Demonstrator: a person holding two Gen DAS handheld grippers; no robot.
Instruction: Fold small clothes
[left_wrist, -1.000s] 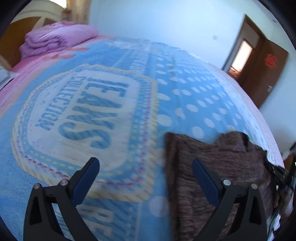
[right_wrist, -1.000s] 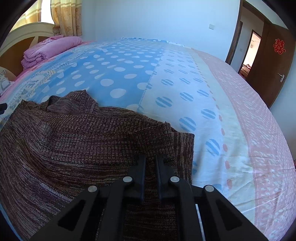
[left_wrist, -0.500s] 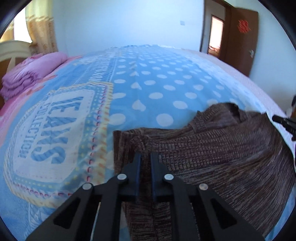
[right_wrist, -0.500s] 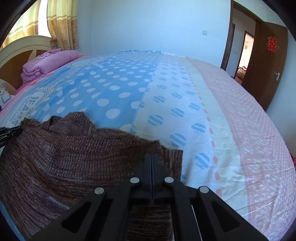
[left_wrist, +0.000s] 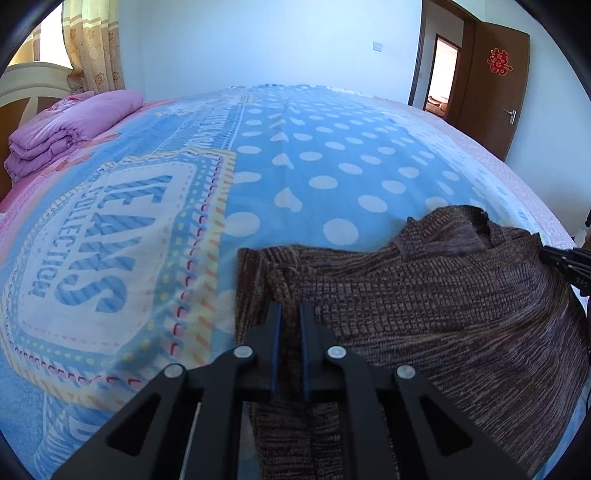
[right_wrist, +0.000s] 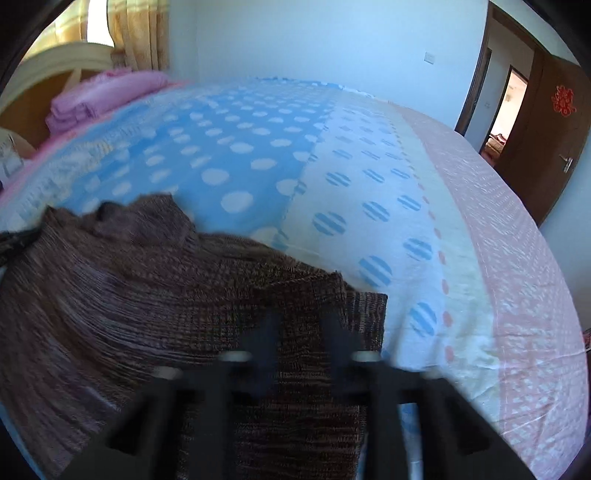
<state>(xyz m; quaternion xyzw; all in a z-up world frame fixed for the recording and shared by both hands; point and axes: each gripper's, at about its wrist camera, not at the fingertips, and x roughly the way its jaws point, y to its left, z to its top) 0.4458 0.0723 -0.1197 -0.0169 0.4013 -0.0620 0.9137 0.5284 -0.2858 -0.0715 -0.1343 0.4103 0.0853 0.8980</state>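
Observation:
A brown knit garment (left_wrist: 424, 295) lies on the near part of the bed, its neck opening toward the far side. My left gripper (left_wrist: 290, 314) is shut on its left edge, with a fold of knit pinched between the blue pads. My right gripper (right_wrist: 301, 325) is blurred, but its fingers grip the garment (right_wrist: 147, 295) at the right corner. The cloth hangs stretched between the two grips. The right gripper (left_wrist: 565, 258) shows at the right rim of the left wrist view. The left gripper (right_wrist: 14, 240) shows at the left rim of the right wrist view.
The bed cover (left_wrist: 332, 166) is blue with white dots, with a large lettered badge on its left and a pink band (right_wrist: 517, 258) on its right. A folded pink quilt (left_wrist: 66, 133) lies by the headboard. A brown door (left_wrist: 495, 96) stands open at the far right.
My left gripper swung right from the lettered badge to the garment's left edge and shut on it. The right gripper kept its grip, and its view has gone blurred.

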